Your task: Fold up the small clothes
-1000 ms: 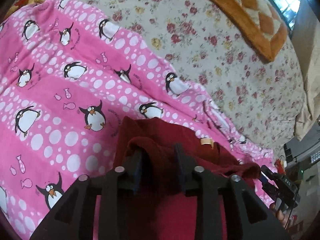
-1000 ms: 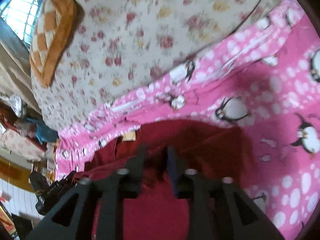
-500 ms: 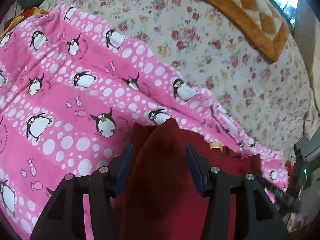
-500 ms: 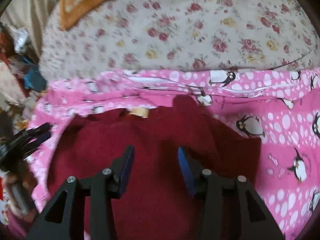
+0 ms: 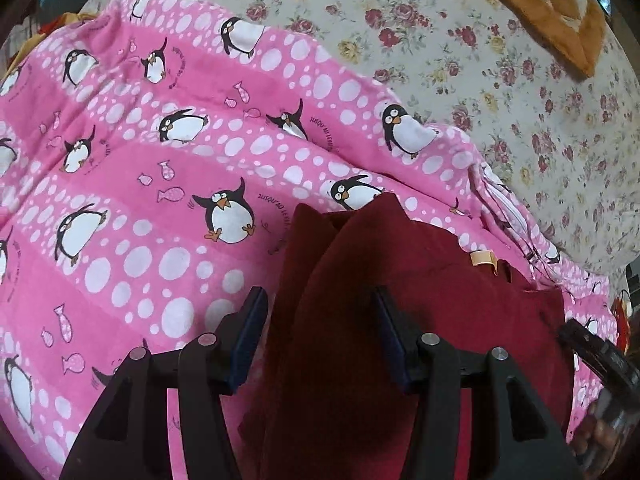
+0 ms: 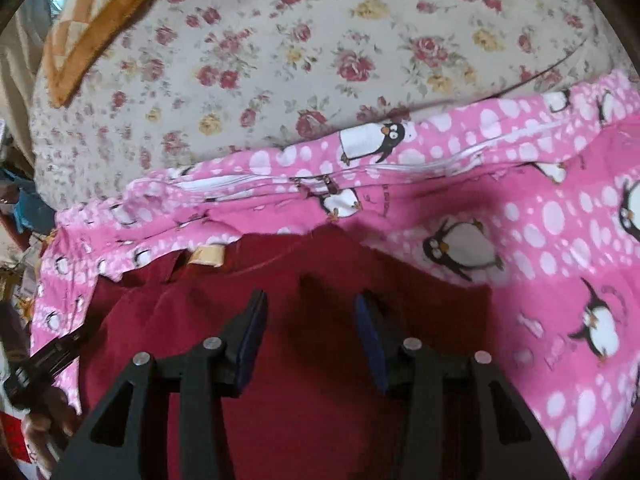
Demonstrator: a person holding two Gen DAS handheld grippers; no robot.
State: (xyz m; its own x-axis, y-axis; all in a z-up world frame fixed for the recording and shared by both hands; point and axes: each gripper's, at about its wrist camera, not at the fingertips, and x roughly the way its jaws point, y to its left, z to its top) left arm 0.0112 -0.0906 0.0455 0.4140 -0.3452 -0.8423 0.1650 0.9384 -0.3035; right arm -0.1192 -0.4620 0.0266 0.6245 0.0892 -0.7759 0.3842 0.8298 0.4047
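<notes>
A dark red garment [image 5: 440, 300] lies in folds on a pink penguin blanket [image 5: 140, 200], with a tan label [image 5: 483, 258] at its far edge. My left gripper [image 5: 318, 300] hovers over the garment's left part, open. A raised fold of red cloth runs between its jaws, and the pads do not press on it. In the right wrist view the same garment [image 6: 160, 320] and label [image 6: 208, 256] show. My right gripper [image 6: 311, 300] is open above the cloth, with nothing clamped. Each view catches the other gripper at its edge: the right one [image 5: 592, 352] and the left one [image 6: 48, 356].
The pink blanket [image 6: 540, 240] rests on a bed with a floral sheet [image 5: 480, 80]. An orange checked cushion [image 5: 560, 12] lies at the far corner of the bed. Clutter shows past the bed's edge [image 6: 16, 208].
The left gripper was shut on a bunched fold of the red garment and has let it go. The right jaws have spread too. The cloth now lies lower and flatter.
</notes>
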